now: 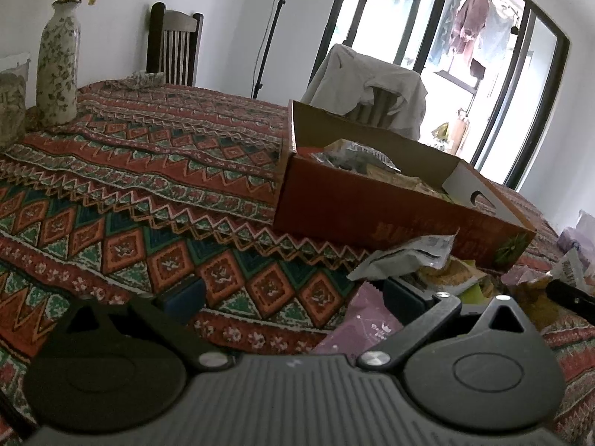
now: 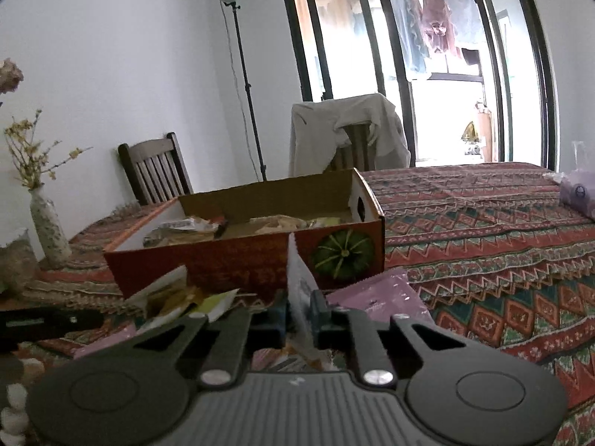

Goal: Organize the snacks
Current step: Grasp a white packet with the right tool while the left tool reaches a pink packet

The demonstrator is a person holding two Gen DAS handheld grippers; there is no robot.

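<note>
An orange cardboard box (image 1: 390,208) with several snack packets inside stands on the patterned tablecloth; it also shows in the right wrist view (image 2: 238,260). My left gripper (image 1: 293,297) is open and empty, low over the cloth, left of a pile of loose snack packets (image 1: 442,271). A purple packet (image 1: 364,327) lies under its right finger. My right gripper (image 2: 299,319) is shut on a white snack packet (image 2: 299,278), held edge-up in front of the box. More packets (image 2: 174,297) and a purple packet (image 2: 379,293) lie around it.
A flowered vase (image 1: 57,67) stands at the table's far left, also in the right wrist view (image 2: 48,230). Two chairs (image 2: 156,171) stand behind the table, one draped with cloth (image 2: 346,130). A purple tissue pack (image 2: 578,193) lies far right. A lamp stand (image 2: 245,74) is by the wall.
</note>
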